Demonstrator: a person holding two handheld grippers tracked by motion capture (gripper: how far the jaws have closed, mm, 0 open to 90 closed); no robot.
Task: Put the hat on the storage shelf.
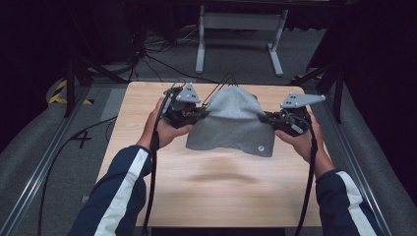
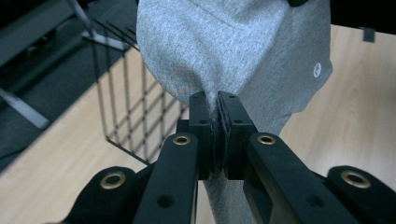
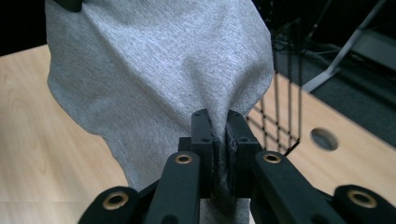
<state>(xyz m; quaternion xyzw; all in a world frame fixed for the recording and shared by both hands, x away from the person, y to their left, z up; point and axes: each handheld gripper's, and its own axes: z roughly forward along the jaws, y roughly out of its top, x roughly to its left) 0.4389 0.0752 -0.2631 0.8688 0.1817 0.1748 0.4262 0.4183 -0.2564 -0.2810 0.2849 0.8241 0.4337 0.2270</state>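
A: Where is the grey garment [image 1: 231, 125] now?

B: It hangs above the wooden table [image 1: 216, 191], stretched between both tools, just in front of the black wire basket [image 2: 126, 107]. The left gripper [image 2: 213, 100] is clamped on one side edge of it, the right gripper [image 3: 218, 116] on the opposite edge.

A: How will it handle?

B: I judge it soft, light and limp; it sags and bunches at each pinch. Hold it at the edges, far apart, so it stays spread.

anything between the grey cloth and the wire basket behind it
Nothing visible does. The grey cloth hangs lifted between the left tool and right tool, both clamped on it, with the wire basket just behind.
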